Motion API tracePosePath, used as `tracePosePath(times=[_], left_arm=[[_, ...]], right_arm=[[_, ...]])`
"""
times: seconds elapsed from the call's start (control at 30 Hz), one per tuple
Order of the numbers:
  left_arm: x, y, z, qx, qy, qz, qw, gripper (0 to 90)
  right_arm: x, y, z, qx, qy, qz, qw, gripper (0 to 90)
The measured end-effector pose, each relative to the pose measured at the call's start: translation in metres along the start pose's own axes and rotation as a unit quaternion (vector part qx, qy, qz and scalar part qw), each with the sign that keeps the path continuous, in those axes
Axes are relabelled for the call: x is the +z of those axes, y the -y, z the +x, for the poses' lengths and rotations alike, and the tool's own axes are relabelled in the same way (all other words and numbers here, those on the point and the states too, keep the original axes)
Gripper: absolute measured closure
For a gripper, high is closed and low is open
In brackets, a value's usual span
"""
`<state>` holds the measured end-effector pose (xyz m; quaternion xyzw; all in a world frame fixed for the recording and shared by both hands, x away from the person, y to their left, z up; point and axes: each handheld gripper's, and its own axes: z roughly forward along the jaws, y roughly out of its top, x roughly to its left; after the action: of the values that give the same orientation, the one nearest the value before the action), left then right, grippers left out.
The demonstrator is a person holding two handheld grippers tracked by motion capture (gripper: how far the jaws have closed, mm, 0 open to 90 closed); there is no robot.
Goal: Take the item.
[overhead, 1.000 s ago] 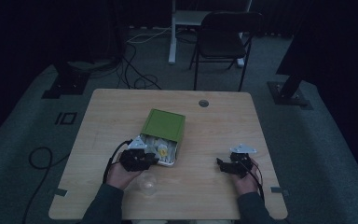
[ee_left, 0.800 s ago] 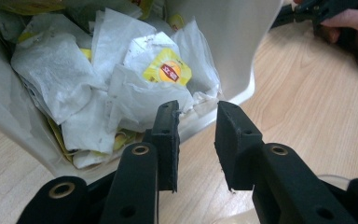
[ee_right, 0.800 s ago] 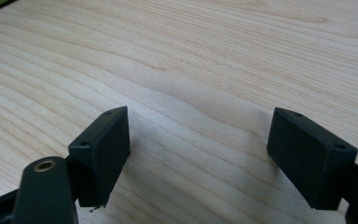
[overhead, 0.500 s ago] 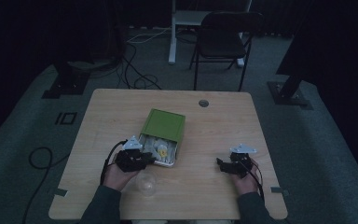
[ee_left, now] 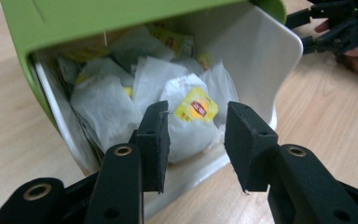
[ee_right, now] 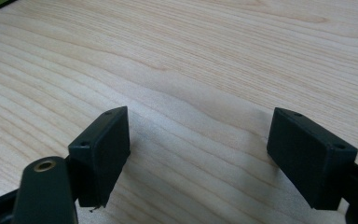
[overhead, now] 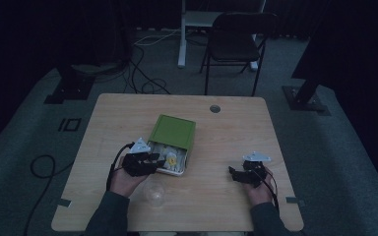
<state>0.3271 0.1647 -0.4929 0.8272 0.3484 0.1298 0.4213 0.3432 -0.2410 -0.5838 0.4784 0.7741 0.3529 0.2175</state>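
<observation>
A white box with a green lid (overhead: 172, 132) lies on the table, its open end full of white tea bags with yellow tags (ee_left: 193, 108). My left gripper (overhead: 156, 161) is at that open end; in the left gripper view (ee_left: 196, 140) its jaws stand open on either side of one tea bag, above it and not closed on it. My right gripper (overhead: 236, 174) rests low over bare wood at the table's right; in the right gripper view (ee_right: 198, 154) its jaws are wide open with nothing between them.
A clear glass cup (overhead: 153, 194) stands near the front edge, just right of the person's left forearm. The wooden table (overhead: 226, 132) has a round cable hole (overhead: 215, 108) at the back. A folding chair (overhead: 236, 44) stands behind the table.
My left gripper has shifted slightly toward the box's open end. The right gripper has stayed where it was.
</observation>
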Motion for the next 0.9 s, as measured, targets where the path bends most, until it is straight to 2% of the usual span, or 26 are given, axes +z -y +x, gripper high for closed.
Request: tracePosePath(times=[0.27, 0.4, 0.6, 0.8, 0.9], left_arm=[[0.007, -0.004, -0.001, 0.010, -0.021, 0.012, 0.9996, 60.0], [0.012, -0.001, -0.001, 0.016, -0.021, 0.019, 0.9995, 59.6], [0.015, 0.003, 0.001, 0.011, -0.022, 0.026, 0.9993, 60.4], [0.016, 0.005, 0.002, 0.016, -0.025, 0.039, 0.9988, 69.9], [0.017, 0.006, 0.001, 0.017, -0.022, 0.043, 0.9987, 79.5]], right_arm=[[0.000, 0.000, 0.000, 0.000, 0.000, 0.000, 1.0000, 21.0], [0.000, 0.000, 0.000, 0.000, 0.000, 0.000, 1.0000, 20.9], [0.000, 0.000, 0.000, 0.000, 0.000, 0.000, 1.0000, 21.0], [0.000, 0.000, 0.000, 0.000, 0.000, 0.000, 1.0000, 20.9], [0.000, 0.000, 0.000, 0.000, 0.000, 0.000, 1.0000, 20.9]])
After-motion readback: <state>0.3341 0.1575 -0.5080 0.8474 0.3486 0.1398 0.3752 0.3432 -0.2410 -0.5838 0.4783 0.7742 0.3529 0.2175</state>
